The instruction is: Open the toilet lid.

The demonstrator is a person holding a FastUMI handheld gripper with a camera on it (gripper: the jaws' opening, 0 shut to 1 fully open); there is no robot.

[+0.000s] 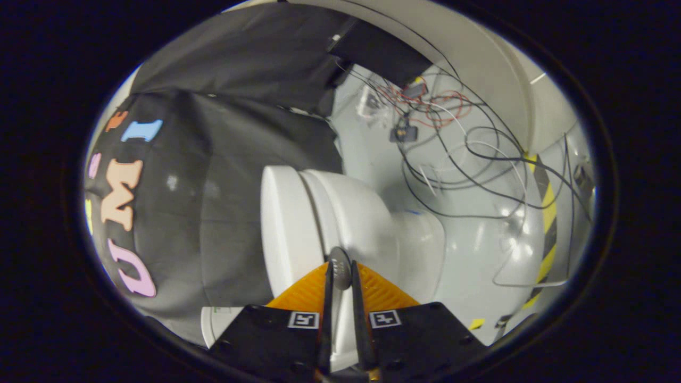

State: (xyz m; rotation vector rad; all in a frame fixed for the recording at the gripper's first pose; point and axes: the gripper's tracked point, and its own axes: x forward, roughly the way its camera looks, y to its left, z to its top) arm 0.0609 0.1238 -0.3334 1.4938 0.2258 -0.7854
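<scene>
The view is rolled, so the white toilet lies sideways ahead of me. Its lid (pixel 282 229) is a flat white oval resting down on the seat, with the bowl (pixel 362 213) and pedestal (pixel 420 239) beyond it towards the floor. My gripper (pixel 340 268) reaches up to the rim where lid, seat and bowl meet. Its fingers stand close together with only a thin white slit between them, and nothing is plainly held. I cannot tell whether the tips touch the rim.
Beyond the toilet, a tangle of black, white and red cables (pixel 452 149) lies on the glossy grey floor. A yellow-and-black tape strip (pixel 548 213) runs past it. Black cloth hangs behind the lid. A small white item (pixel 213 324) sits beside the gripper body.
</scene>
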